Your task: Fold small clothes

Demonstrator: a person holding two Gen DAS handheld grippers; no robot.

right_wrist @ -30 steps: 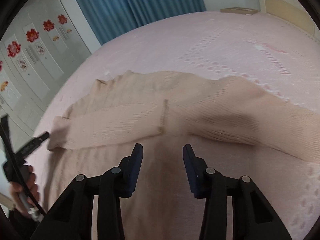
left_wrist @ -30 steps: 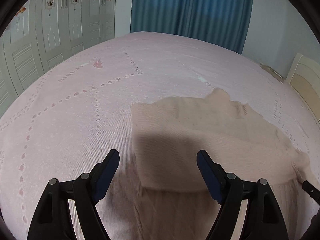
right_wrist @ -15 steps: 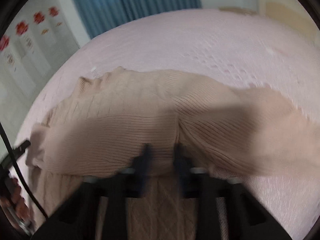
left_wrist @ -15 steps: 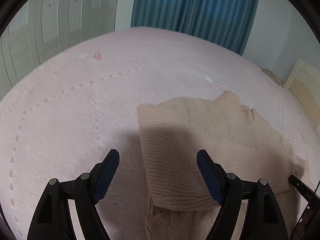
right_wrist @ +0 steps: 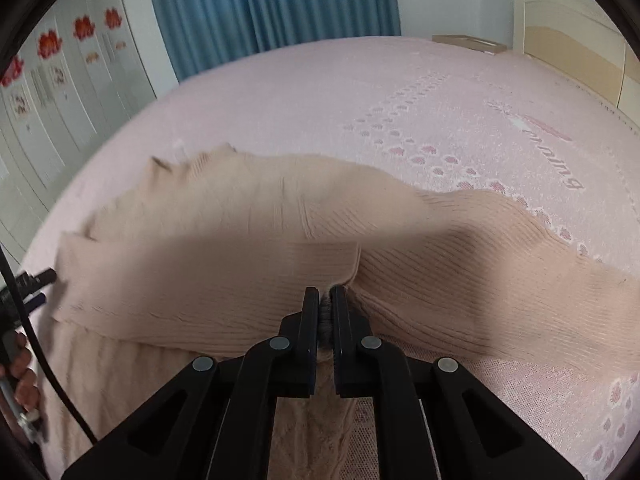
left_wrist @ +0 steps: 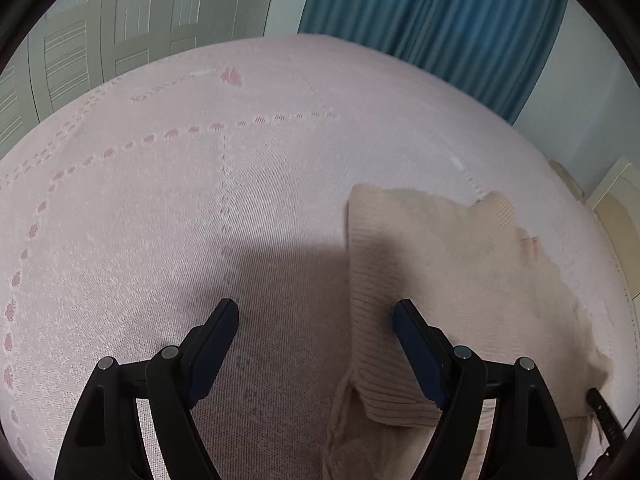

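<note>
Pinched together, the jaws of the right gripper (right_wrist: 325,300) clamp a bunched fold of the beige ribbed sweater (right_wrist: 248,248) at the near edge of its folded-over layer, and the knit puckers into creases that fan out from the pinch. From there the sweater spreads left and right across the right wrist view, its collar at the far left and a sleeve (right_wrist: 520,280) trailing off to the right over the pink bedspread (right_wrist: 320,92). Jaws of the left gripper (left_wrist: 316,312) stand wide apart with nothing pressed between them; the sweater's left folded edge (left_wrist: 354,280) runs up through the gap, closer to the right-hand finger (left_wrist: 416,344), which overlaps the knit, while the left-hand finger hangs over bare bedspread. Most of the garment lies to the right of this gripper. Beyond the bed hang blue curtains (left_wrist: 440,8), with pale wardrobe doors (left_wrist: 132,16) to the left.
</note>
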